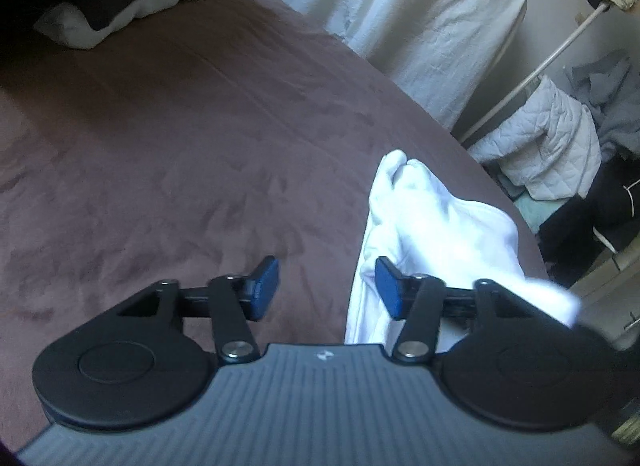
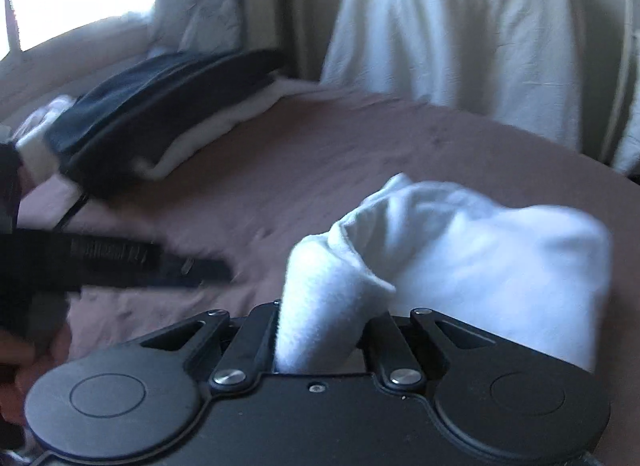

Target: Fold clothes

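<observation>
two grippers showing: right gripper (image 2: 320,330) is pinching a bunched fold of the white garment (image 2: 460,250), jaws pressed onto it low centre of its frame. left gripper (image 1: 326,286) is sitting spread, blue pads (image 1: 266,284) gripping nothing, garment (image 1: 424,221) lying just right of them on the mauve bedspread (image 1: 180,153). dark folded stack (image 2: 160,105) is resting upper left.
</observation>
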`<move>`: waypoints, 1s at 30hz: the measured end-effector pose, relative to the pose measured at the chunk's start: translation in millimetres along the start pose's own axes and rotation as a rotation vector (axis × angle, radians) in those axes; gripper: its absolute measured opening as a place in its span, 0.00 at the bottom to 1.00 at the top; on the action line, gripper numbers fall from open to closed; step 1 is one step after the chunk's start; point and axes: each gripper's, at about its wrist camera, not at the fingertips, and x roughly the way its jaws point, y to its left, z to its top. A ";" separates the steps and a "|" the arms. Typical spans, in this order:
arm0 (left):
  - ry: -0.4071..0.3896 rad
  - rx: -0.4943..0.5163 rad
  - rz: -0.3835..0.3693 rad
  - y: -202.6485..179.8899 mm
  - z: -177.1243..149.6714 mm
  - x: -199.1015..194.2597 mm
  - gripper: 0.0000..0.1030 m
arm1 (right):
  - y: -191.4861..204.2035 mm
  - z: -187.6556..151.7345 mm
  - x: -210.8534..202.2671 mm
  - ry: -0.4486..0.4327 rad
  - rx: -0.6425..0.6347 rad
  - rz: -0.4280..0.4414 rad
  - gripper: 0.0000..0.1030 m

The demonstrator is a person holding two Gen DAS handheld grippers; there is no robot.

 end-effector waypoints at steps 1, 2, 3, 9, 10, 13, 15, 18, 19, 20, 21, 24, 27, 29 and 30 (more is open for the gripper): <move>-0.003 0.000 -0.004 0.3 -0.6 -0.3 0.55 | 4.0 -4.0 11.4 0.038 -0.032 0.030 0.34; -0.004 -0.002 -0.007 0.8 -1.5 -0.9 0.56 | 4.3 -7.6 22.9 0.095 -0.039 0.076 0.48; -0.008 -0.006 -0.014 1.8 -3.2 -1.9 0.56 | 2.0 -11.2 25.5 0.119 -0.015 0.104 0.48; -0.045 -0.004 -0.118 -2.3 -4.5 -7.4 0.60 | -26.0 -30.2 -51.4 0.010 0.208 0.362 0.53; -0.050 0.009 -0.138 -5.9 -4.4 -9.0 0.63 | -33.7 -38.4 -68.1 -0.016 0.246 0.373 0.59; -0.029 0.073 -0.172 -20.5 -7.8 -7.5 0.66 | -47.5 -60.7 -94.6 -0.031 0.255 0.226 0.63; 0.009 0.132 -0.161 -31.1 -11.8 -0.7 0.71 | -55.5 -72.9 -102.6 -0.010 0.230 0.096 0.63; 0.161 0.184 0.017 -32.1 -23.0 24.8 0.87 | -68.6 -87.1 -95.7 0.037 0.258 -0.003 0.75; 0.216 0.199 0.085 -31.7 -27.1 34.1 0.83 | -72.8 -92.5 -92.1 0.052 0.276 -0.047 0.84; 0.230 0.203 0.107 -30.5 -28.8 36.3 0.82 | -76.6 -98.2 -88.0 0.066 0.296 -0.100 0.84; 0.215 0.200 0.098 -28.8 -29.1 33.8 0.82 | -80.8 -103.3 -82.8 0.087 0.324 -0.149 0.84; 0.213 0.185 0.119 -29.4 -21.4 25.8 0.77 | -96.7 -117.3 -75.8 0.130 0.430 -0.125 0.76; 0.198 0.160 0.151 -27.6 -16.0 19.9 0.77 | -101.1 -123.3 -78.6 0.188 0.443 -0.077 0.71; 0.168 0.138 0.158 -29.9 -8.6 13.1 0.75 | -102.2 -122.1 -87.9 0.194 0.421 -0.055 0.71; 0.139 0.137 0.151 -32.7 -2.0 8.2 0.75 | -107.0 -119.3 -95.0 0.163 0.432 -0.026 0.71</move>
